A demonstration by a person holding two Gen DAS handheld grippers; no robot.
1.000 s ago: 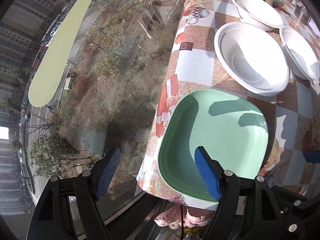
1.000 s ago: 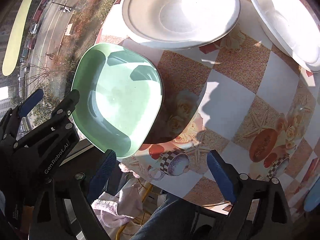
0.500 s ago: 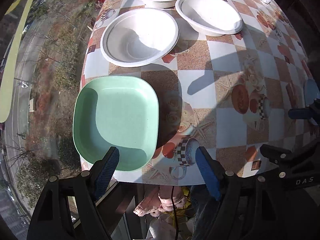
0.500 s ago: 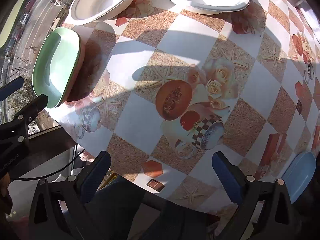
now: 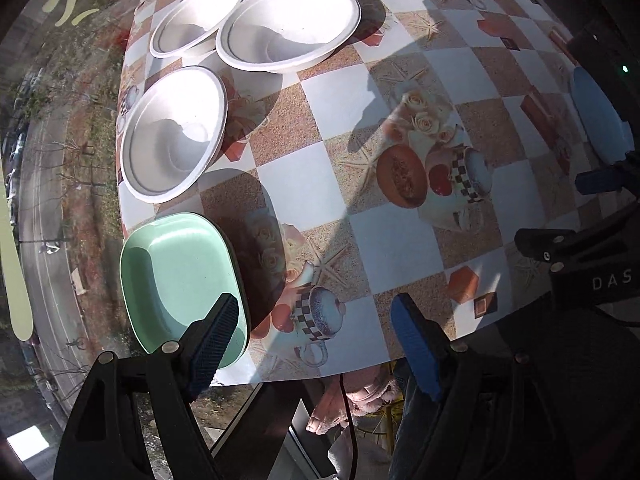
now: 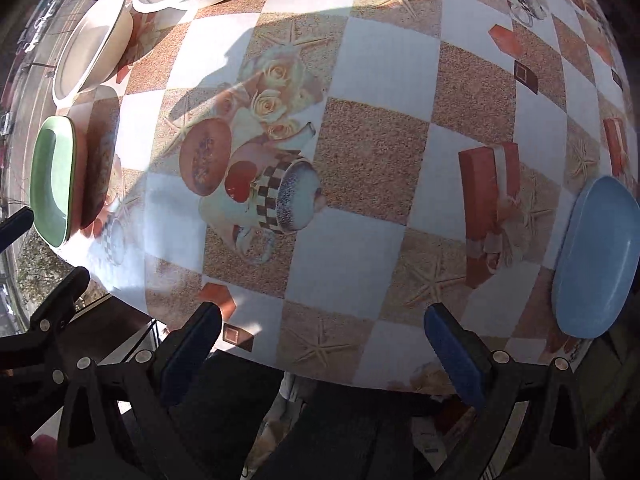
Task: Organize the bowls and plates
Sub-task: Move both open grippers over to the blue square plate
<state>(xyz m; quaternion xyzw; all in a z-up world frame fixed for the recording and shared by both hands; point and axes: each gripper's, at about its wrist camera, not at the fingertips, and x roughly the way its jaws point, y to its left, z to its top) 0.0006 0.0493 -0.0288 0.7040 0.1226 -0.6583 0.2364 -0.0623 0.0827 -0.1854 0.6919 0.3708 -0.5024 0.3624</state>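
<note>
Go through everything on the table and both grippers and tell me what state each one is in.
Left gripper: open, empty, at the table's near edge.
Right gripper: open, empty.
Green plate: upright, empty, at the table edge.
Near bowl: upright, empty.
Middle bowl: upright, empty.
Far bowl: upright, empty, partly behind the middle bowl.
Blue plate: upright, empty, apart from the rest.
</note>
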